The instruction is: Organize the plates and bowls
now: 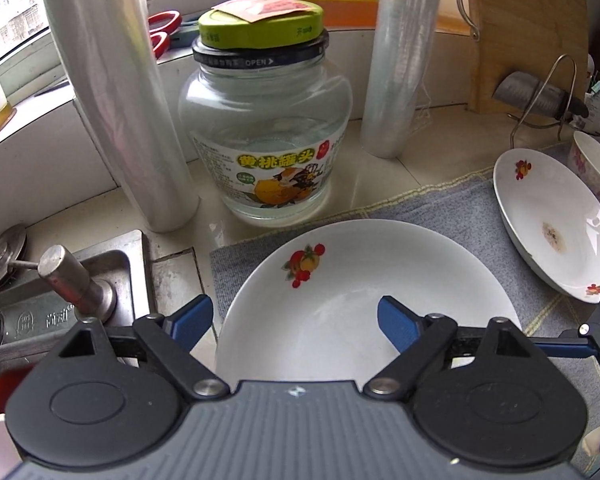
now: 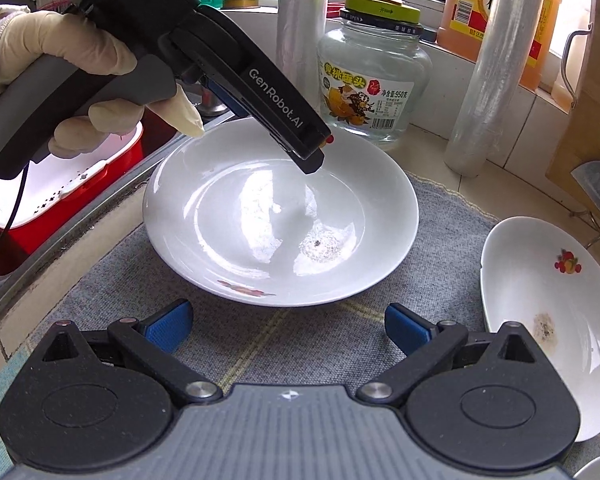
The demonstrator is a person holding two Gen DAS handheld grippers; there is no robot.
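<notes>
On the grey mat [image 2: 320,344], two stained plates [image 2: 280,216] [image 2: 548,320] lie apart.

Big plate [image 2: 280,216]: white, glossy, w/ small red-orange-green fruit print near rim. 2nd plate [image 2: 548,312] at right: white, same fruit motif, brownish speckled stain in middle. Bowl [image 1: 592,168]: white w/ pink floral pattern. Mat [image 2: 320,344] under plates: grey-blue weave w/ pale yellow grid lines. Jar [image 1: 264,136]: clear glass, yellow-green lid, black neck band, label w/ yellow lettering & orange peach picture. Both grippers' pads [image 1: 396,328] blue, on black arms; bodies grey. Glove on left hand [image 2: 60,64]: cream. Oil bottle [image 2: 476,4]: orange w/ yellow-red label. Tub [image 2: 40,200] in sink: red & white. Scissors handles [image 1: 162,32]: red. Cutting board [image 1: 528,36]: light wood.
</notes>
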